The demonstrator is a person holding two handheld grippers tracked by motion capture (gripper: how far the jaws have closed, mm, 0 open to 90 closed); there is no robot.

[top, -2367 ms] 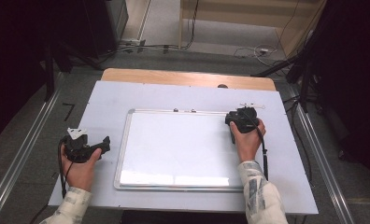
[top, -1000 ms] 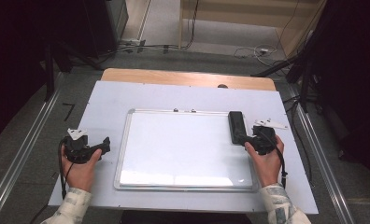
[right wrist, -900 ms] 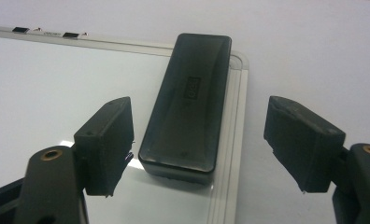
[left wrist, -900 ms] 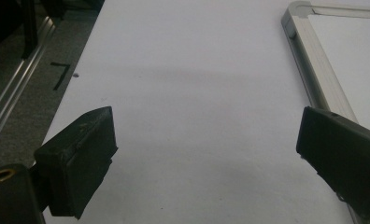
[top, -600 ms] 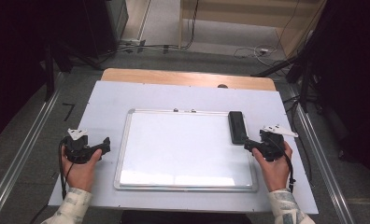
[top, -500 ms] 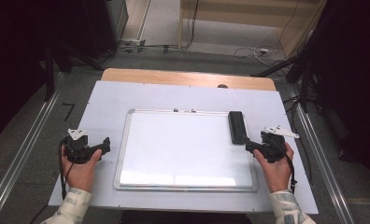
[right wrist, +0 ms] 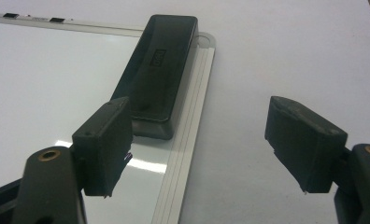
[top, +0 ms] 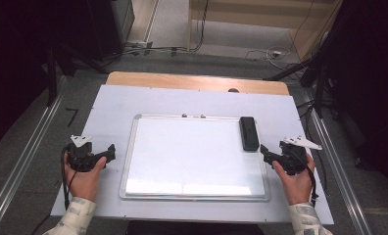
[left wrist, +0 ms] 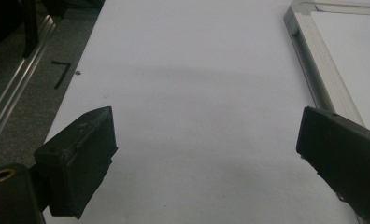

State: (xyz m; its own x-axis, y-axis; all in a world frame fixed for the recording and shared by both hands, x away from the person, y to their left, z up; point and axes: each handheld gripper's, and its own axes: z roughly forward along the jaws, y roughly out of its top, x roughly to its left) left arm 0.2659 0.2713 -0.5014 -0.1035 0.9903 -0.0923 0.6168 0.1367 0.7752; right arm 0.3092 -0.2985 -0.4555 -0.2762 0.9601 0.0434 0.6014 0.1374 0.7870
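1. The right claw [top: 267,153] gapes wide, holding nothing, just beside the whiteboard [top: 192,156] edge.
2. The black eraser [top: 249,132] lies on the board's far right corner (untouched).
3. The left claw [top: 109,152], also wide and empty, rests over the counter [top: 113,105].

The table [top: 113,105] carries a white sheet that covers most of its top; a strip of bare wood [top: 197,82] shows along the far edge. A whiteboard [top: 192,156] with a metal frame lies flat on the sheet, centred and nearer the front edge.
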